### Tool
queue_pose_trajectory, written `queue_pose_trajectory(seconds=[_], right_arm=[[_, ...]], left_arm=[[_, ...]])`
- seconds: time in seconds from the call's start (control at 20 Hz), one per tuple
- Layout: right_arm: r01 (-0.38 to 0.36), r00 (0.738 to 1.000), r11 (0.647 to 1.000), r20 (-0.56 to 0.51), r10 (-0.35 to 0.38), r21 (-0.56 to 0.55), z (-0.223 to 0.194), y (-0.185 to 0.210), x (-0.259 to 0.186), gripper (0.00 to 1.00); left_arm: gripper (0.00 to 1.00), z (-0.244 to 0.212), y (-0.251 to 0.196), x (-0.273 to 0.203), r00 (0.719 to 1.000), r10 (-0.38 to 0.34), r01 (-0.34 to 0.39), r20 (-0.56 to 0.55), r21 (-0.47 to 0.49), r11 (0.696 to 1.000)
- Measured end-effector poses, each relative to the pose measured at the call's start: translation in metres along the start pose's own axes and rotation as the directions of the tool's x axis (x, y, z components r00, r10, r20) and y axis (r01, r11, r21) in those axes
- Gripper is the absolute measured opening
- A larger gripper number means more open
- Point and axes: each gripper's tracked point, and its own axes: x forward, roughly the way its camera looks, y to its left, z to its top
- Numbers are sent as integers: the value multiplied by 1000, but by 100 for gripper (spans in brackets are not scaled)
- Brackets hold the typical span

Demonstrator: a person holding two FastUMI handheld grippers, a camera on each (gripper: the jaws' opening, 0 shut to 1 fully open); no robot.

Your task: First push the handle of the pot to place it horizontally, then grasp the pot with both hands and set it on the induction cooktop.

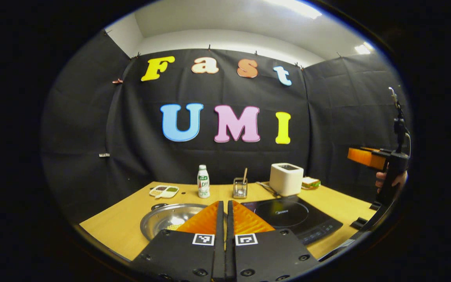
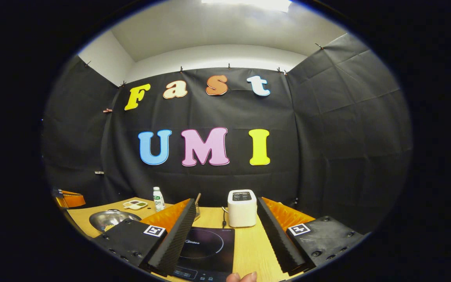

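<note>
Left gripper (image 1: 225, 207) sits lowest in the left gripper view, its 2 fingers pressed together with nothing between them, held above the near edge of the wooden table (image 1: 108, 227). Just past its tips, to the left, the steel pot (image 1: 166, 221) rests on the table with something yellowish inside; a dark handle stub shows at its far rim, direction of the handle hard to tell. Induction cooktop (image 1: 288, 219) lies beside the pot on the right, apart from it, bare on top. Farther back: compartment dish (image 1: 164, 191), white bottle (image 1: 203, 181), small glass holder with a stick (image 1: 240, 187), white toaster (image 1: 286, 179), sandwich (image 1: 311, 182) beside the toaster. At the right edge of that view a hand (image 1: 392, 181) holds the other gripper up, well off the table.

Right gripper view: right gripper (image 2: 225, 231) has its fingers spread wide apart, empty, hanging over the induction cooktop (image 2: 206, 250) with the white toaster (image 2: 242, 208) seen between them. Steel pot (image 2: 112, 220) sits on the table to the left, not touched by either gripper. Fingertip (image 2: 243, 277) shows at the bottom edge.
</note>
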Motion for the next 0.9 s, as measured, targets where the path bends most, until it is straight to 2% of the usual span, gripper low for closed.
queue_pose_trajectory(seconds=[0.1,0.2,0.3,0.4,0.5,0.6,0.8,0.9], right_arm=[[10,1000,1000,-4,-10,-18,-11,-7,-7,98],[20,1000,999,-6,-21,-42,-21,-13,-12,98],[13,1000,999,-9,-13,-50,-27,-12,-18,98],[10,1000,999,-17,-11,-50,-32,-12,-21,98],[16,1000,998,-18,-17,-55,-34,-14,-25,98],[12,1000,998,-21,-14,-64,-38,-14,-27,98],[25,999,995,-34,-28,-92,-44,-25,-29,98],[33,999,996,-40,-37,-86,-47,-30,-30,98]], left_arm=[[5,-41,-3,2,995,-31,30,-97,-11,1000],[5,-90,-9,5,971,-78,75,-228,-21,997],[5,-133,-4,4,927,-90,97,-364,-1,995],[5,-162,-7,4,874,-127,133,-469,-20,991],[5,-174,-9,8,825,-148,160,-546,-26,987],[5,-178,-1,17,799,-131,161,-587,-1,987],[5,-174,9,31,765,-94,138,-637,20,990],[5,-167,7,38,759,-93,142,-645,24,990]])
